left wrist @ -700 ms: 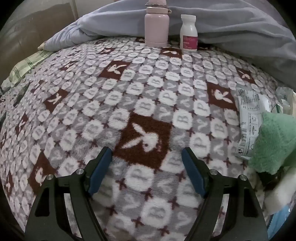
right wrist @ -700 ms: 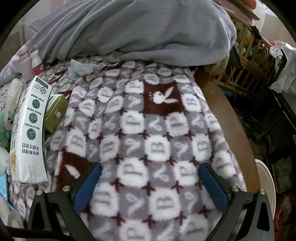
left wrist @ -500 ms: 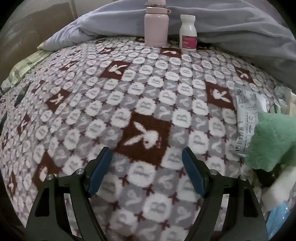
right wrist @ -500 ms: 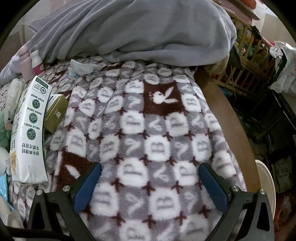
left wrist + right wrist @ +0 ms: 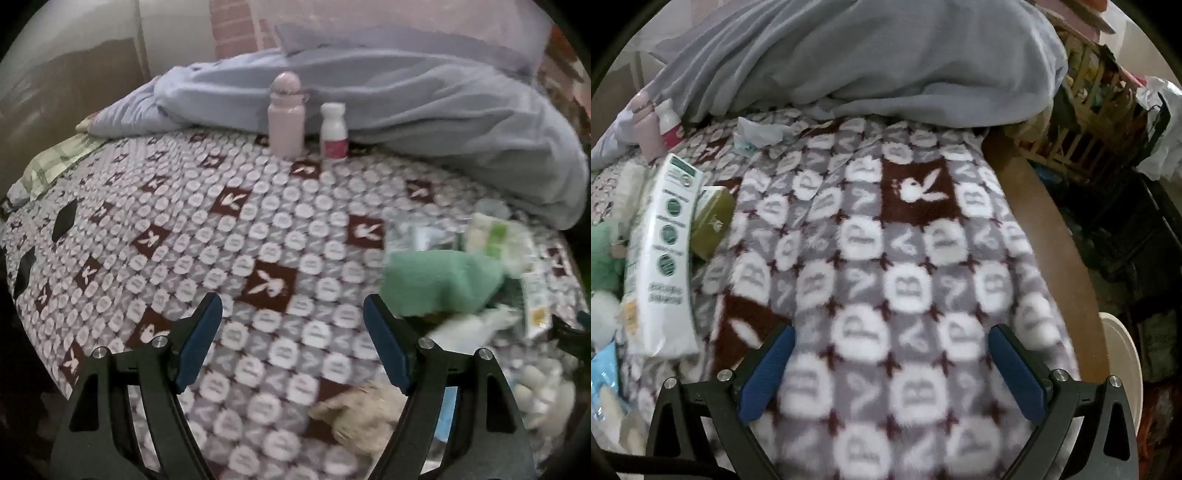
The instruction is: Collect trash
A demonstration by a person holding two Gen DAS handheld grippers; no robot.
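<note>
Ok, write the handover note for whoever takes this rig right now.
Left gripper: jaws open, empty, over the patterned blanket.
Right gripper: jaws open, empty, over the same blanket.
Trash: clustered between the two grippers: white carton, olive box, green cloth, crumpled tissue near the grey duvet.
Pink bottle and white bottle stand upright at the far edge.
Done: nothing is picked up yet.
Left: all of it; no bin can be made out for certain.
</note>
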